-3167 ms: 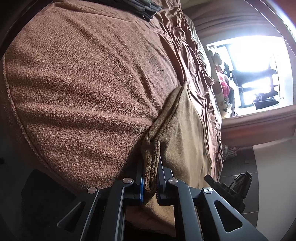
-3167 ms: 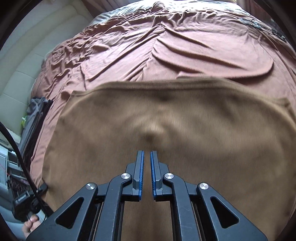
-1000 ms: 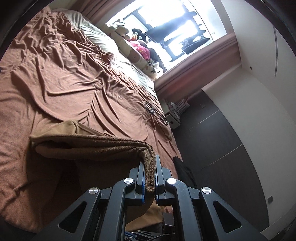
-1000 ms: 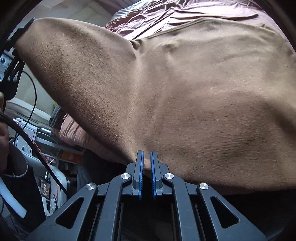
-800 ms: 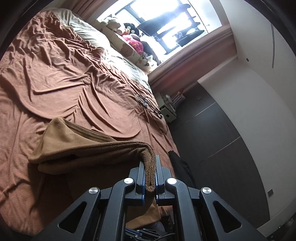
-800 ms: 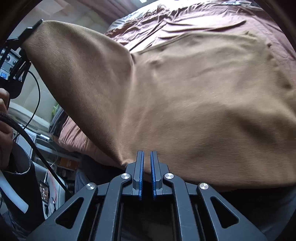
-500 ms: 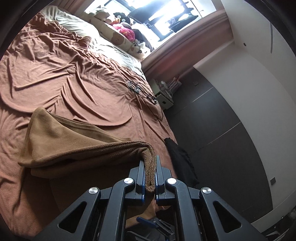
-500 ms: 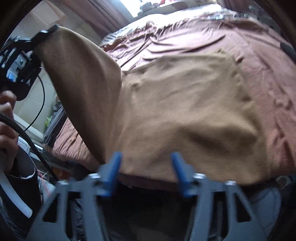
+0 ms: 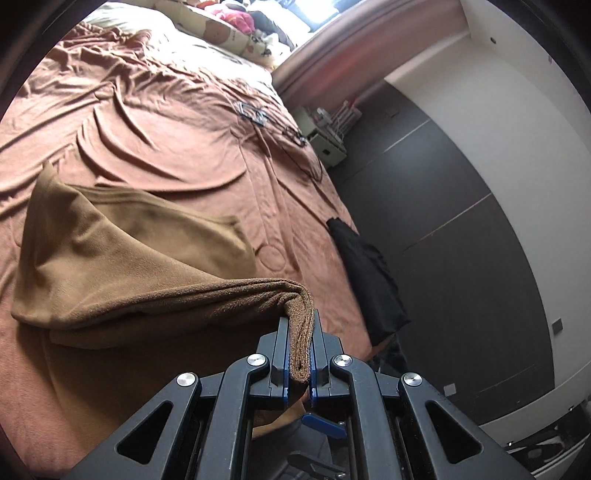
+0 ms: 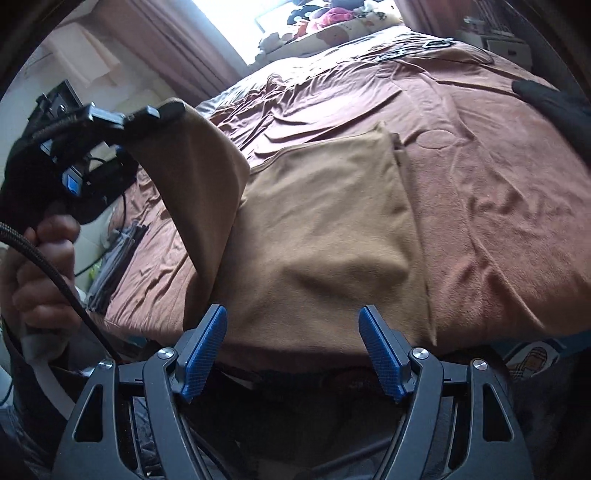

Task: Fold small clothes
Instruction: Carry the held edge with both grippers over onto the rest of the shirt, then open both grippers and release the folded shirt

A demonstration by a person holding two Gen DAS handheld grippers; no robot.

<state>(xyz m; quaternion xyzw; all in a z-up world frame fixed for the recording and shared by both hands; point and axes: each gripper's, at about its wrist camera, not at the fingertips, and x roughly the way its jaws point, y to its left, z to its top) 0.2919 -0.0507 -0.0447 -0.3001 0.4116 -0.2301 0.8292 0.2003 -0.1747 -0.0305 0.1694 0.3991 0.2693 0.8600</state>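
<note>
A tan-brown garment (image 9: pixel 122 258) lies half folded on a reddish-brown bed cover (image 9: pixel 155 122). My left gripper (image 9: pixel 298 354) is shut on a thick folded edge of it and holds that edge above the bed. In the right wrist view the garment (image 10: pixel 325 229) lies flat at the bed's near edge, with one flap lifted at the left up to the left gripper (image 10: pixel 147 114) in a hand. My right gripper (image 10: pixel 293 350) is open and empty, just in front of the garment's near edge.
A black cloth (image 9: pixel 365 266) hangs over the bed's right edge, also seen at the far right (image 10: pixel 550 103). Glasses and a cable (image 9: pixel 255 112) lie further up the bed. Pillows and soft toys (image 9: pixel 229 33) sit at the head. Folded grey clothes (image 10: pixel 118 254) lie at the left.
My right gripper has opened, let go of the garment and drawn back. My left gripper has kept its hold and carried the edge further across over the bed.
</note>
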